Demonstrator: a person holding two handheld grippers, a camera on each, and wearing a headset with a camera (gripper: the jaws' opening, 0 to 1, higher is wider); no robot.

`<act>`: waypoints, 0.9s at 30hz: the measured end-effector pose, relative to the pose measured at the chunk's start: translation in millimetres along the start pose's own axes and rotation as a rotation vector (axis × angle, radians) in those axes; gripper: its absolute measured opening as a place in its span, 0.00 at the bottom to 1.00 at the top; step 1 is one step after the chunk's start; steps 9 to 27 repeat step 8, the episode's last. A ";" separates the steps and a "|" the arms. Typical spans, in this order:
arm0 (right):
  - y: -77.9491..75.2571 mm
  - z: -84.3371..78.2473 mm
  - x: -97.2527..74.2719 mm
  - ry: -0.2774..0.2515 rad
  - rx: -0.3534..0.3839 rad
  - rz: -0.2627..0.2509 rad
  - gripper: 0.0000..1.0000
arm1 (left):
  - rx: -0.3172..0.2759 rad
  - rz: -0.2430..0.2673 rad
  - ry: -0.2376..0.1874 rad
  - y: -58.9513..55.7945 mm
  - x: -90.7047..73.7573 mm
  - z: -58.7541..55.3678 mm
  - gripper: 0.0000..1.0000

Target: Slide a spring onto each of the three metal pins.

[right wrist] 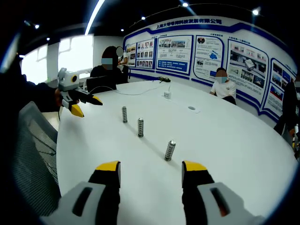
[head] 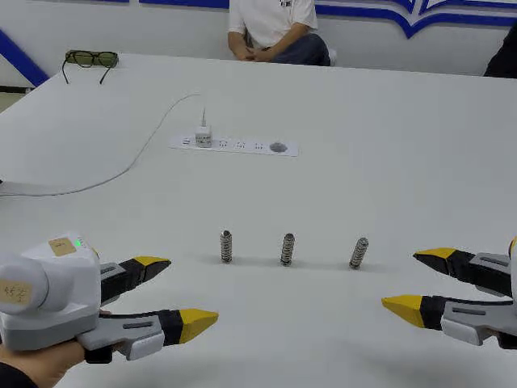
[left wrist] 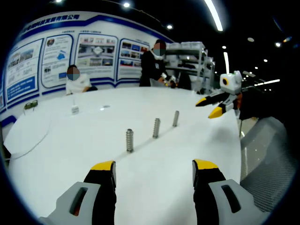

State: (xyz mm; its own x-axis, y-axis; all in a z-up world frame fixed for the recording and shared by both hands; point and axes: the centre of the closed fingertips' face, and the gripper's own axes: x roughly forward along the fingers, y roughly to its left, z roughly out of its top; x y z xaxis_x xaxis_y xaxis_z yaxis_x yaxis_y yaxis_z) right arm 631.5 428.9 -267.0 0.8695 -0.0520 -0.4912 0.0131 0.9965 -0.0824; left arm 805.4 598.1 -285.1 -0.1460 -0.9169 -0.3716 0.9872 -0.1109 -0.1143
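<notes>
Spanning the frame, the white table (head: 363,97) lies before you. Your left gripper (head: 190,288) and right gripper (head: 400,280) hover low at either edge, each with jaws apart and empty. Between them, mid-table, three spring-wrapped pins stand in a row: the left pin (head: 226,246), the middle pin (head: 287,249) and the right pin (head: 359,253), which leans slightly rightward.

Wall lettering (right wrist: 187,22) is too blurred to read.

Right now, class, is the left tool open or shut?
Open: in its own view, the left tool has its two yellow-tipped jaws wide apart, gripping nothing.
</notes>
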 end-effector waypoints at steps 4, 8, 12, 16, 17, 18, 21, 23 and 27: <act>-0.2 0.6 -0.2 -0.003 0.002 -0.001 0.54 | -0.001 0.001 0.000 0.3 -0.2 0.0 0.67; -0.2 0.3 -0.7 -0.005 0.004 -0.003 0.55 | 0.000 0.002 0.000 0.9 -0.6 0.2 0.68; -0.2 0.3 -0.7 -0.005 0.004 -0.003 0.55 | 0.000 0.002 0.000 0.9 -0.6 0.2 0.68; -0.2 0.3 -0.7 -0.005 0.004 -0.003 0.55 | 0.000 0.002 0.000 0.9 -0.6 0.2 0.68; -0.2 0.3 -0.7 -0.005 0.004 -0.003 0.55 | 0.000 0.002 0.000 0.9 -0.6 0.2 0.68; -0.2 0.3 -0.7 -0.005 0.004 -0.003 0.55 | 0.000 0.002 0.000 0.9 -0.6 0.2 0.68; -0.2 0.3 -0.7 -0.005 0.004 -0.003 0.55 | 0.000 0.002 0.000 0.9 -0.6 0.2 0.68; -0.2 0.3 -0.7 -0.005 0.004 -0.003 0.55 | 0.000 0.002 0.000 0.9 -0.6 0.2 0.68; -0.2 0.3 -0.7 -0.005 0.004 -0.003 0.55 | 0.000 0.002 0.000 0.9 -0.6 0.2 0.68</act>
